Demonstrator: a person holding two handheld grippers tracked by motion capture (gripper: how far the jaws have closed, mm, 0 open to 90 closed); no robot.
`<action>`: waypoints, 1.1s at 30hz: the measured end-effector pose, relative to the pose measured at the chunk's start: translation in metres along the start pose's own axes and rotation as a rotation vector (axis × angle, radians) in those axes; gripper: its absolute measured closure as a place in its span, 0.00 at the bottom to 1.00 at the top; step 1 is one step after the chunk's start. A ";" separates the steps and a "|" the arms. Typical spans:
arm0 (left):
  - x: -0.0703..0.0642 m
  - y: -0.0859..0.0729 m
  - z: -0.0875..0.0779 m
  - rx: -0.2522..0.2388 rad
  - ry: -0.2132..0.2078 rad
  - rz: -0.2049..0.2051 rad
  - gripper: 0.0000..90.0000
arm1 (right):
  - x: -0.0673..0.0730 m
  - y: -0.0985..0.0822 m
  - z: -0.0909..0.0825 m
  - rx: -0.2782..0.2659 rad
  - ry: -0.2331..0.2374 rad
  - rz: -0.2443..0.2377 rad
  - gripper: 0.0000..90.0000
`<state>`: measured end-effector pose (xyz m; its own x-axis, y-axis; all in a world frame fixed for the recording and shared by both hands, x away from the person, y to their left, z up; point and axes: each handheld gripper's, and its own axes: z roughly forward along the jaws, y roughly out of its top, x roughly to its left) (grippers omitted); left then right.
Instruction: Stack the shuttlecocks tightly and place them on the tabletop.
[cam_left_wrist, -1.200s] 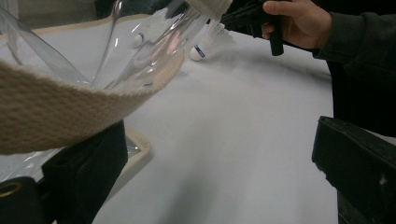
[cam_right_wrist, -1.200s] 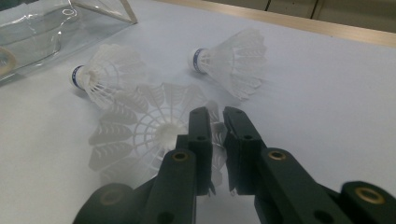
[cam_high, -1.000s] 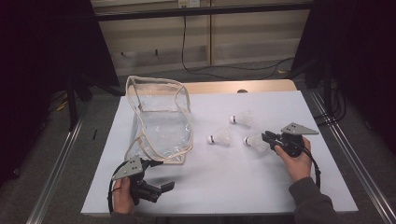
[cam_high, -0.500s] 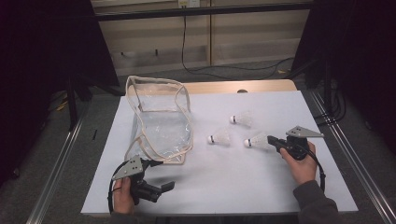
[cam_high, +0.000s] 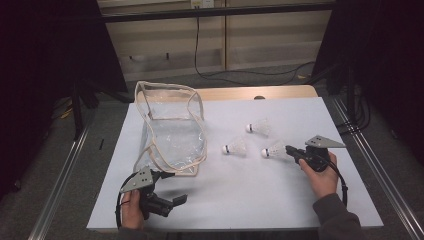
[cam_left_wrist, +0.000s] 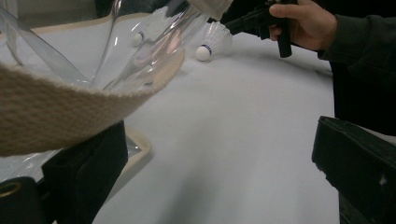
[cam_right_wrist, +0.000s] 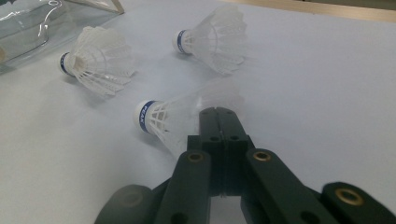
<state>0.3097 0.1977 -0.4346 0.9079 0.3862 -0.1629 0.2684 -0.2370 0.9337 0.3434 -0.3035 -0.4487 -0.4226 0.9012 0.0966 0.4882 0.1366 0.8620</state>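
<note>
Closing since a second ago, right gripper (cam_right_wrist: 218, 111) fingers pinch the feather skirt of shuttlecock (cam_right_wrist: 180, 116), band reading "PEAK".

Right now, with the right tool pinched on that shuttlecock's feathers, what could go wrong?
1. The right tool grips only the thin feather skirt of the nearest shuttlecock; it may crush or slip out.
2. The clear bag looks floppy, its strap over the left tool, so its mouth may sag.

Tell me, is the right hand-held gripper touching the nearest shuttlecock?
Touching. In the right gripper view the right hand-held gripper has its jaws pressed together on the feather skirt of the nearest shuttlecock, with no gap between them.
</note>
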 end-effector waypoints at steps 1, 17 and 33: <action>0.000 0.000 0.000 -0.001 0.000 -0.001 0.04 | 0.000 0.000 -0.001 -0.002 0.001 0.002 1.00; 0.000 0.000 -0.001 -0.009 0.004 -0.001 0.04 | 0.003 0.012 -0.016 -0.061 0.022 0.039 0.78; 0.000 0.000 -0.002 -0.016 0.000 -0.006 0.04 | 0.016 0.009 -0.001 -0.004 0.049 0.035 0.66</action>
<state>0.3092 0.1992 -0.4340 0.9063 0.3873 -0.1691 0.2689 -0.2198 0.9378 0.3402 -0.2879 -0.4394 -0.4426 0.8840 0.1505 0.4999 0.1038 0.8599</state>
